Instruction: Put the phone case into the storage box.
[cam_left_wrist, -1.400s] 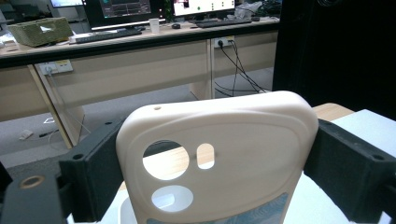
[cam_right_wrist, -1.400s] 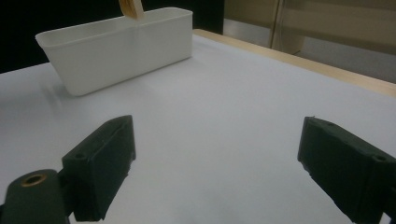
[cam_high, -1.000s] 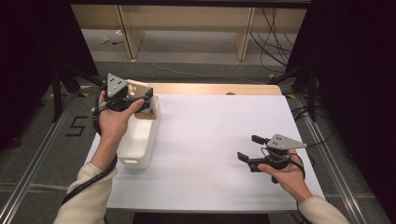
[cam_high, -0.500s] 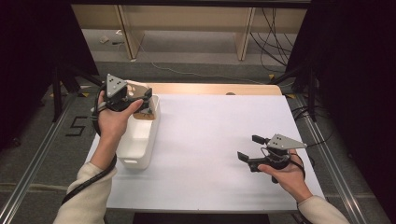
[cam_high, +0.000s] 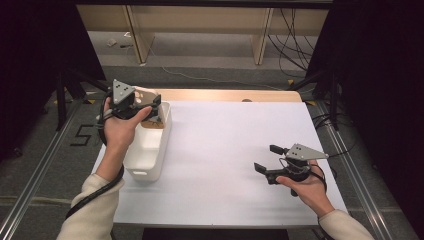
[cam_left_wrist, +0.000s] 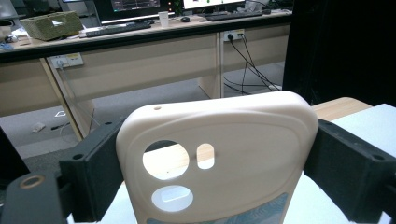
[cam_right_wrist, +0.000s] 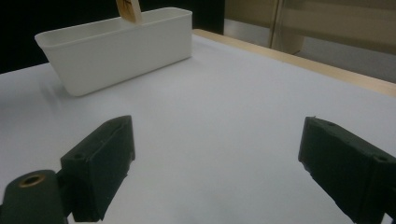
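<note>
On my left, the left hand-held gripper (cam_high: 150, 103) is clamped on a cream phone case (cam_left_wrist: 219, 158), one jaw pressed to each long edge (the camera cut-outs face the left gripper view, and the case stands upright between the pads). From the high view I see that hand-held gripper held over the far end of a white plastic bin (cam_high: 150, 150), with the case just above the bin's rim; whether the case touches the bin I cannot tell. The bin sits on the white counter (cam_high: 225, 150), directly below and toward me from the left hand-held gripper.

Moving right, the middle of the counter lies bare between the two tools. The right hand-held gripper (cam_high: 267, 159) rests low near the counter's right edge, well apart from the bin, its jaws spread wide with nothing between them. Through the right gripper view I see the bin far ahead of those jaws, with the case poking up above its rim.
</note>
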